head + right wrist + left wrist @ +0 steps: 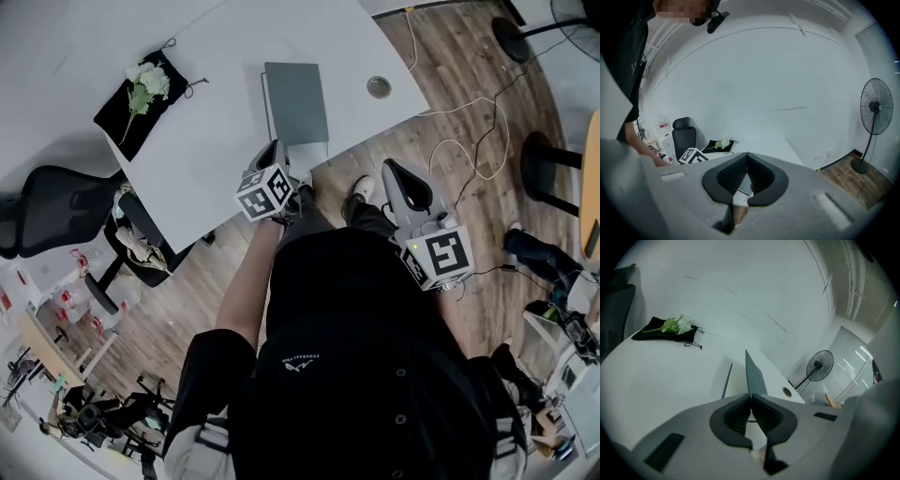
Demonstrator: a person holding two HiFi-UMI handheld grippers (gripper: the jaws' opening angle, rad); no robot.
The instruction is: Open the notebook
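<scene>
The grey notebook (296, 101) lies on the white table (211, 141) close to its near edge. My left gripper (275, 150) is at that edge, shut on the front rim of the lid. In the left gripper view the lid (755, 375) rises steeply out of the closed tips of the left gripper (751, 395), tilted up off the base (734, 380). My right gripper (390, 170) hangs off the table's corner over the wooden floor; in its own view the right gripper (747, 154) is shut with nothing between the pads.
A black pouch with white flowers (141, 94) lies at the table's far left. A round cable hole (379, 87) sits right of the notebook. A black office chair (47, 211) stands left of the table. Cables (469, 141) trail over the floor and a fan (819, 365) stands at the right.
</scene>
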